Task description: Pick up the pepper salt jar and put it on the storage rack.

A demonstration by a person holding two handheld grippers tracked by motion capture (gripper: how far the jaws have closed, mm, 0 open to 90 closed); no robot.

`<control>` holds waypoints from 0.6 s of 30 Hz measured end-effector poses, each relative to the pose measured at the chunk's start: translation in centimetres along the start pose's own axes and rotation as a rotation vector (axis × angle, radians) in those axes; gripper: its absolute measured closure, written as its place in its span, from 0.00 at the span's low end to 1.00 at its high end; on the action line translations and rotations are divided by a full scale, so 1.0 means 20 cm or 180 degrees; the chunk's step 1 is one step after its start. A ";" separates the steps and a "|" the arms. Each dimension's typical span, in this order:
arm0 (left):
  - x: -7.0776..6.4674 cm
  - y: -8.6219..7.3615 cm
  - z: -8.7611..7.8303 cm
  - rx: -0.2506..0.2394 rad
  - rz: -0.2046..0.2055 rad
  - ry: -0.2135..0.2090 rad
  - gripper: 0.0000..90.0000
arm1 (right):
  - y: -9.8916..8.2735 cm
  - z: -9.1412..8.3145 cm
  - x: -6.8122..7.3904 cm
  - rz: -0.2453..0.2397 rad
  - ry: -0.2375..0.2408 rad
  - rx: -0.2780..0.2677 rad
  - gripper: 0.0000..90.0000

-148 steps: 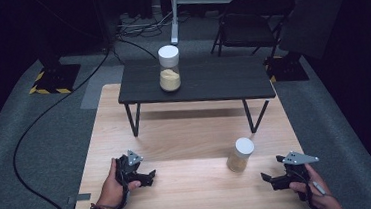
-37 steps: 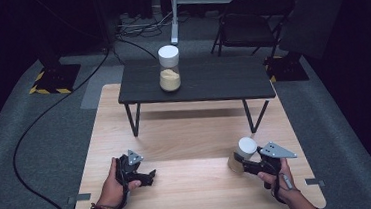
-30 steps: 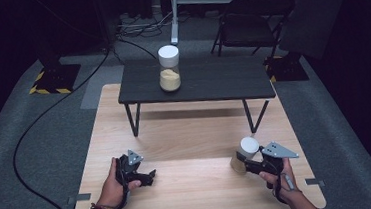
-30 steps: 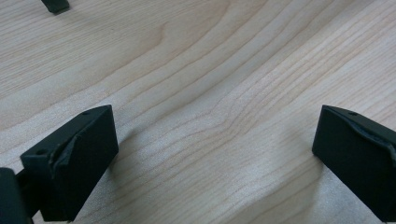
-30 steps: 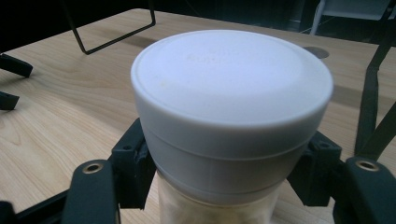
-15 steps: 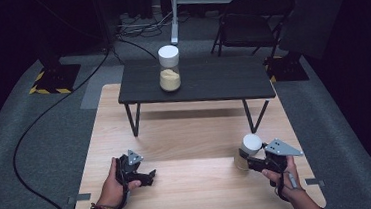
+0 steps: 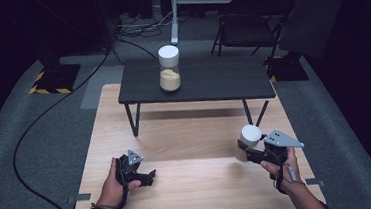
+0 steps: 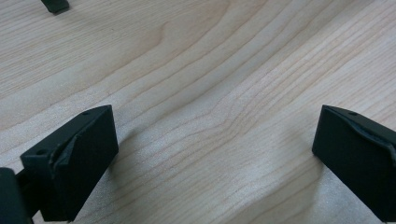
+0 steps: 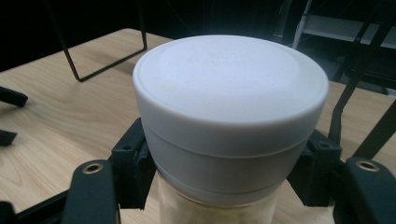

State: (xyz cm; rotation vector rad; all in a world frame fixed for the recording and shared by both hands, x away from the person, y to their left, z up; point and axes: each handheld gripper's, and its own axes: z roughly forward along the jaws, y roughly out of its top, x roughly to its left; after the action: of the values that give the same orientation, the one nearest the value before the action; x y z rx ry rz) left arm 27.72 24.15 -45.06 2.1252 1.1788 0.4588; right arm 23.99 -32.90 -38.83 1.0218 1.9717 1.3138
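A white-lidded jar [image 7: 249, 140] of tan powder hangs just above the wooden table [image 7: 191, 134] at its right side, with my right gripper [image 7: 247, 151] shut on it below the lid. In the right gripper view the jar's lid [image 9: 231, 102] looms close, black jaws pressing either side of the jar. A second, matching jar [image 7: 169, 74] stands on the small black table [image 7: 196, 78] at the back. My left gripper [image 7: 146, 177] rests low on the wood at the near left, open, and its fingers [image 8: 74, 158] stand wide apart over bare wood.
The black side table's metal legs [image 7: 133, 119] stand on the wooden top behind the hands. A folding chair [image 7: 247, 24] and cables lie on the floor beyond. Bare wood stretches between the two grippers.
My right gripper has closed in on the jar, taken hold of it and lifted it off the wood, shifting slightly right. The left hand has stayed put.
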 end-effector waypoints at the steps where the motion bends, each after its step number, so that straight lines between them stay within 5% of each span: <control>1: 0.00 0.00 0.00 0.0000 0.0000 0.0000 0.01 | 0.00 0.00 0.00 0.0000 0.0000 0.0000 0.38; 18: 0.00 0.00 0.00 0.0000 -0.0002 0.0000 0.01 | 0.28 -0.05 0.01 0.0073 -0.0270 -0.0172 0.38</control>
State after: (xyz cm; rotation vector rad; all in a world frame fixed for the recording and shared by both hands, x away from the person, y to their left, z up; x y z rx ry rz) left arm 27.71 24.15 -45.06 2.1248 1.1794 0.4586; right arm 24.76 -31.87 -33.26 1.0597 1.8571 1.3073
